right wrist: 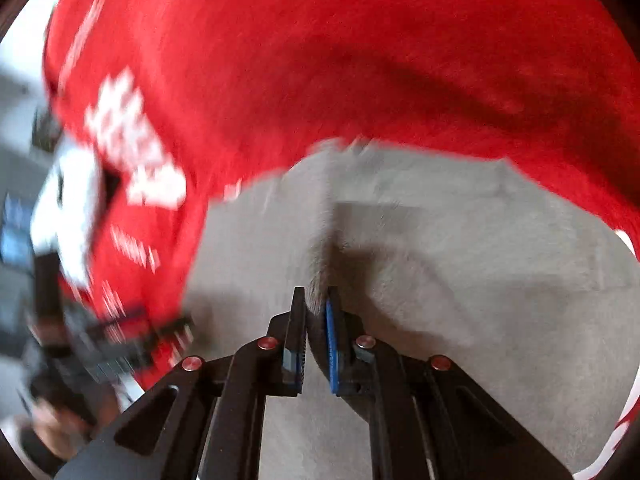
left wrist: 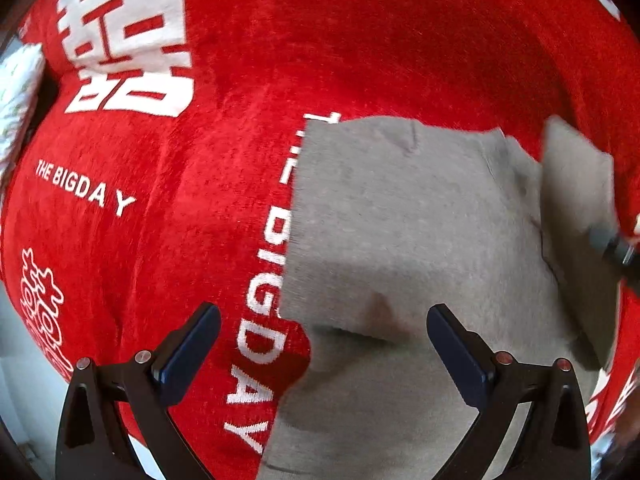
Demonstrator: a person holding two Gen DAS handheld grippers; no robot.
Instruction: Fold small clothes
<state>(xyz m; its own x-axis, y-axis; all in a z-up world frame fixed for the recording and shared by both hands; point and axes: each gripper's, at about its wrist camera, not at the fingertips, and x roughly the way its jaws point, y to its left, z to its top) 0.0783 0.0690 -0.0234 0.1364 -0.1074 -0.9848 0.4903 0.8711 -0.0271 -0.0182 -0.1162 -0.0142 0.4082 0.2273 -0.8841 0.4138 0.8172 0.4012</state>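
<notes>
A small grey garment [left wrist: 400,240] lies on a red blanket [left wrist: 320,40] printed with white characters and "THE BIG DAY". My left gripper [left wrist: 324,340] points straight down over the garment's left edge, open, with nothing between its dark blue pads. At the right of the left wrist view a grey flap [left wrist: 576,200] is lifted off the garment, pinched by the right gripper's tip [left wrist: 612,244]. In the blurred right wrist view my right gripper [right wrist: 318,300] is shut on a raised fold of the grey garment [right wrist: 320,264], which spreads out below it [right wrist: 460,260].
The red blanket [right wrist: 320,60] covers nearly everything in sight. A white patterned cloth [left wrist: 16,96] lies at the far left edge. The left hand with its gripper [right wrist: 80,352] appears blurred at lower left of the right wrist view, beside pale floor [right wrist: 24,40].
</notes>
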